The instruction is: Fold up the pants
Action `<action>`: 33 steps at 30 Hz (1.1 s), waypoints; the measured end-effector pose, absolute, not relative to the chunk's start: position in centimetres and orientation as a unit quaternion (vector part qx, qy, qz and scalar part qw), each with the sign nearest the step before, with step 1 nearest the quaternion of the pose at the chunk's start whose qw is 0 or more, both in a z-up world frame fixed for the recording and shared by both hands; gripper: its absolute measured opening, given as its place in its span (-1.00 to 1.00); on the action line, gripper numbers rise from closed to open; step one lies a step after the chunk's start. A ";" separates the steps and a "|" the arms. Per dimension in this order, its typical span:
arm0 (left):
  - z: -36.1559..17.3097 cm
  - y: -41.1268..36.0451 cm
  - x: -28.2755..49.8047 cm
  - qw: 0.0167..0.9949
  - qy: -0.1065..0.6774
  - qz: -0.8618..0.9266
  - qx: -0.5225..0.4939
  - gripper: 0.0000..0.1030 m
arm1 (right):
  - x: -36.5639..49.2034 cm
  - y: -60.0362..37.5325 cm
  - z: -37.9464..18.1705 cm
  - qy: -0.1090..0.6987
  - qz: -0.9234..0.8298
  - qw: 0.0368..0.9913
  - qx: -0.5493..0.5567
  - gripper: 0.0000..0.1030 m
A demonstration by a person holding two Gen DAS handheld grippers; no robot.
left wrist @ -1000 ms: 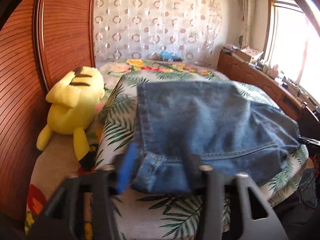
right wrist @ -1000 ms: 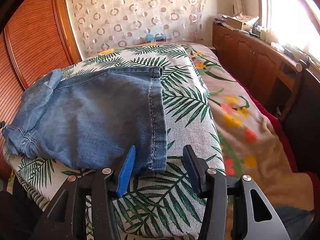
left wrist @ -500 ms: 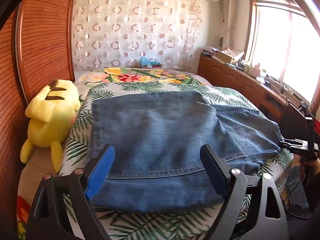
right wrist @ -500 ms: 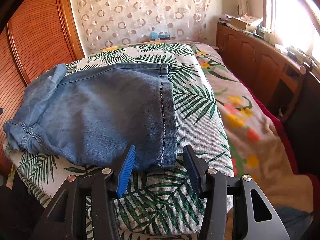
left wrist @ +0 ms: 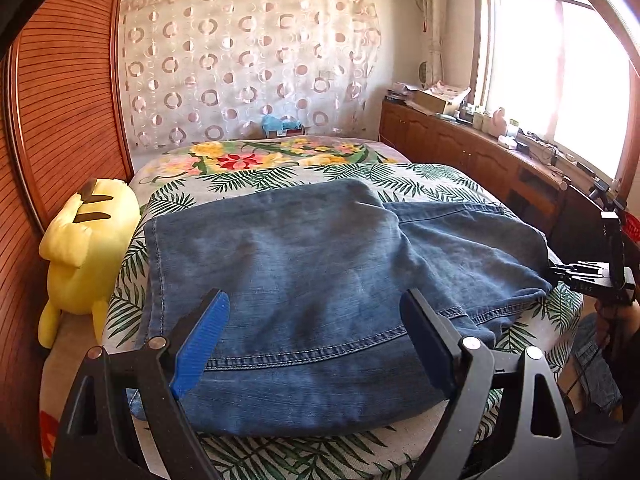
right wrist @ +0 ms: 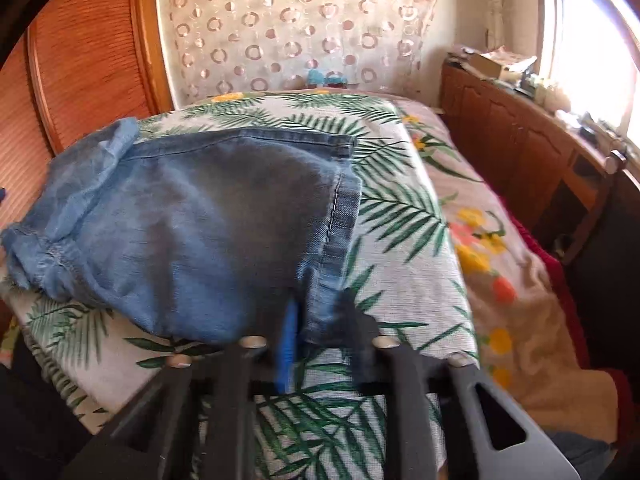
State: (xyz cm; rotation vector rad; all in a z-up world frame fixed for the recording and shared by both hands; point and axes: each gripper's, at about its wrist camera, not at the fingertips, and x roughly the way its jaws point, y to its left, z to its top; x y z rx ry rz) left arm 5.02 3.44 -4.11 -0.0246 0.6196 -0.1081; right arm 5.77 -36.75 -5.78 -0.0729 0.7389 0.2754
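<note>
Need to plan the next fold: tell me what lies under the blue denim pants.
The blue denim pants lie on a white palm-leaf bedspread showing around them. Whatever is beneath the denim itself is covered.

Tight on the wall side, roomier by the window

A yellow plush toy (left wrist: 86, 248) fills the gap between the jeans (left wrist: 320, 280) and wooden wall (left wrist: 60, 120) (bare bedspread (right wrist: 500, 300) lies toward the cabinets (right wrist: 520, 152)).

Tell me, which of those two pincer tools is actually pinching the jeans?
The right hand-held gripper: its fingers are closed on the hem corner of the blue denim jeans. The left hand-held gripper is spread wide open.
</note>
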 end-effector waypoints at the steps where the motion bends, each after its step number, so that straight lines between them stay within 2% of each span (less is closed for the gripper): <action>1: -4.1 3.4 4.9 0.951 0.305 -0.054 -0.013 0.70 | 5.8 -36.7 -5.7 0.364 0.145 0.920 -0.028 -0.68; 6: -4.1 3.3 4.8 0.951 0.304 -0.054 -0.012 0.70 | 5.5 -36.5 -3.8 0.343 0.163 0.925 -0.019 -0.69; 12: -3.8 3.6 4.5 0.953 0.299 -0.051 -0.017 0.70 | 5.0 -34.3 2.4 0.271 0.213 0.938 -0.022 -0.69; 21: -2.9 5.1 3.6 0.957 0.286 -0.039 -0.026 0.70 | 4.6 -25.2 10.1 0.197 0.339 0.919 -0.047 -0.69; 27: -2.4 6.4 2.9 0.960 0.277 -0.027 -0.034 0.70 | 5.2 -18.2 11.1 0.193 0.402 0.892 -0.074 -0.70; 33: -2.5 7.6 2.5 0.960 0.278 -0.017 -0.038 0.70 | 8.5 -14.0 9.5 0.236 0.433 0.867 -0.068 -0.69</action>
